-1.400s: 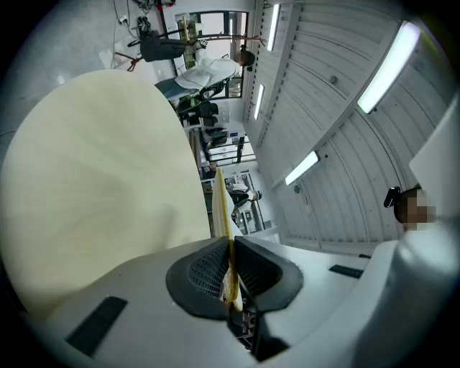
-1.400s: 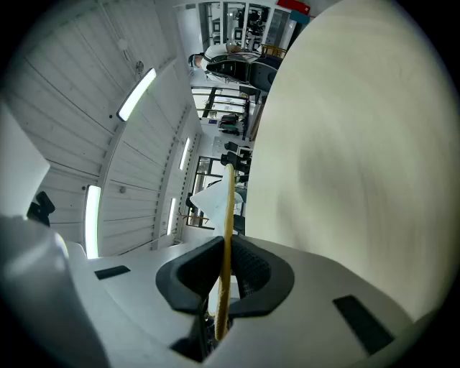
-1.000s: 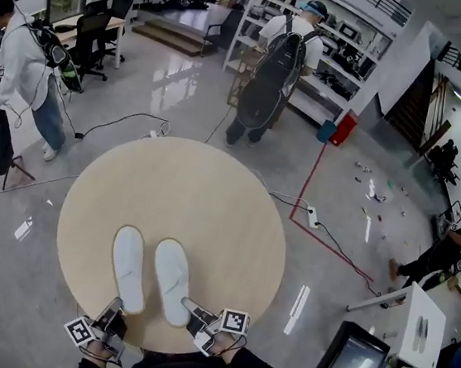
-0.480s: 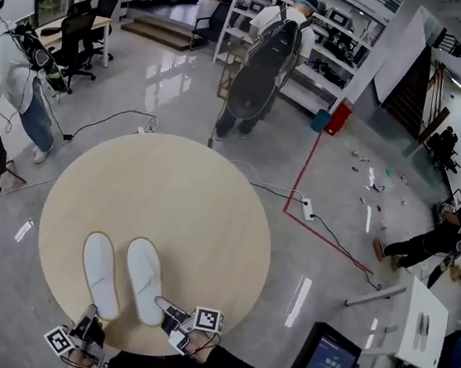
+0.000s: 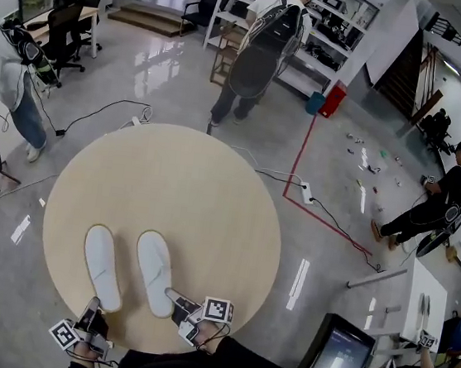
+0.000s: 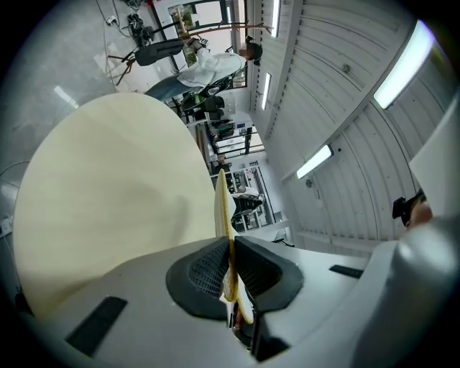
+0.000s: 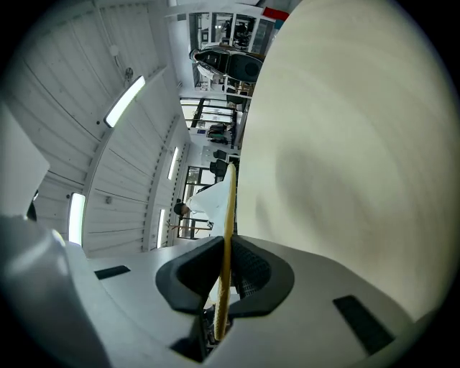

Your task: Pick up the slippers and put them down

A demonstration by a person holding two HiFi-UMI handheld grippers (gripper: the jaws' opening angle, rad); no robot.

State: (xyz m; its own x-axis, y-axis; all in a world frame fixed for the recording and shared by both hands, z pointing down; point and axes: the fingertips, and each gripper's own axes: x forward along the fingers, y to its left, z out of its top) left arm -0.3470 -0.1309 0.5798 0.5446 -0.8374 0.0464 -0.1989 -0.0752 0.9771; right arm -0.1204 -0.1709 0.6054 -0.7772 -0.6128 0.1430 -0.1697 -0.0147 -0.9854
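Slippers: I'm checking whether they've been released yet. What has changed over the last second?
Nothing was let go. The left slipper and right slipper seem to have drifted slightly left over the table, carried by the left gripper and right gripper. Unchanged: each gripper shut on its slipper's heel, slippers side by side.
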